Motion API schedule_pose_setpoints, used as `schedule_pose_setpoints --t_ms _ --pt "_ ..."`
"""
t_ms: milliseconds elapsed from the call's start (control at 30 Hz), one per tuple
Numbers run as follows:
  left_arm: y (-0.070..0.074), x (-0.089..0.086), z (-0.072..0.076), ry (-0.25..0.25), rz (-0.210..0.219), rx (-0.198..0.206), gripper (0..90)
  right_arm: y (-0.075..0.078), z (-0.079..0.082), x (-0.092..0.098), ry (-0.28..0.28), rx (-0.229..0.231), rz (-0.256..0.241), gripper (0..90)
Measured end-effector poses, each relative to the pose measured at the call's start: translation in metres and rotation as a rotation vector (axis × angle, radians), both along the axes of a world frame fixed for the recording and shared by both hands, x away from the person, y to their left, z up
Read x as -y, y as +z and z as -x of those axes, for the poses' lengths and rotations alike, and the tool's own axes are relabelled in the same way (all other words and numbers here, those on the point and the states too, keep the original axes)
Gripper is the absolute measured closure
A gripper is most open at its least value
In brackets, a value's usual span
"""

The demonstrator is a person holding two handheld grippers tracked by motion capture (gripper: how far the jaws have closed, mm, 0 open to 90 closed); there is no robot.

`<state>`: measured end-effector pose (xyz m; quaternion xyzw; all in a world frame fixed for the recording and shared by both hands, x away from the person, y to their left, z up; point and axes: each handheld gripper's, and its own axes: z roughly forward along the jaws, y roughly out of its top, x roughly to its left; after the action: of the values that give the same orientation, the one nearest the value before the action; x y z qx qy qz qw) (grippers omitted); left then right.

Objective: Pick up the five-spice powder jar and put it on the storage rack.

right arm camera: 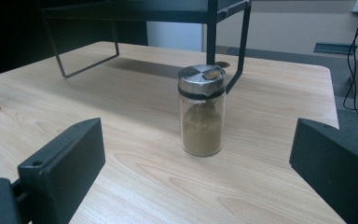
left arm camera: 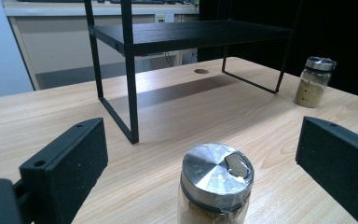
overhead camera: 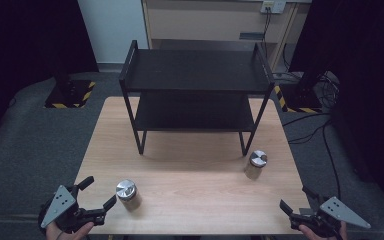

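Left gripper [overhead camera: 99, 194]: jaws spread, near jar [overhead camera: 127, 191] between them, untouched.
Right gripper [overhead camera: 296, 202]: released, far jar [overhead camera: 256, 161] well ahead.
Table [overhead camera: 190, 175]: pale woodgrain, bare middle.

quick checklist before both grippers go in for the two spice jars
1. Left gripper open wide enough: ok, its jaws stand apart on either side of the near jar in the left gripper view.
2. Right gripper open: ok, jaws spread, with the far jar centred ahead and not yet between them.
3. Both jars upright on the table: ok.
4. Lids seated: ok as far as shown; both metal caps sit level, though each has a small flap opening on top.
5. Path clear: ok, bare wood between each gripper and its jar.
6. Shelf rack free for placing: ok, both tiers look bare.
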<state>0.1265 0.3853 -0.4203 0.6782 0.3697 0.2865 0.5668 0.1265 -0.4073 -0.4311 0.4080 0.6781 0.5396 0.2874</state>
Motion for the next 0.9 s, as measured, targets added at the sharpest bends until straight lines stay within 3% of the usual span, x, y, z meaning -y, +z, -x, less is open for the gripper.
schedule_pose_setpoints --t_ms 900 --pt "-0.0004 -0.0041 0.0025 -0.014 0.009 0.008 0.0 -0.0018 0.0004 0.0008 0.025 0.033 0.0 3.5"
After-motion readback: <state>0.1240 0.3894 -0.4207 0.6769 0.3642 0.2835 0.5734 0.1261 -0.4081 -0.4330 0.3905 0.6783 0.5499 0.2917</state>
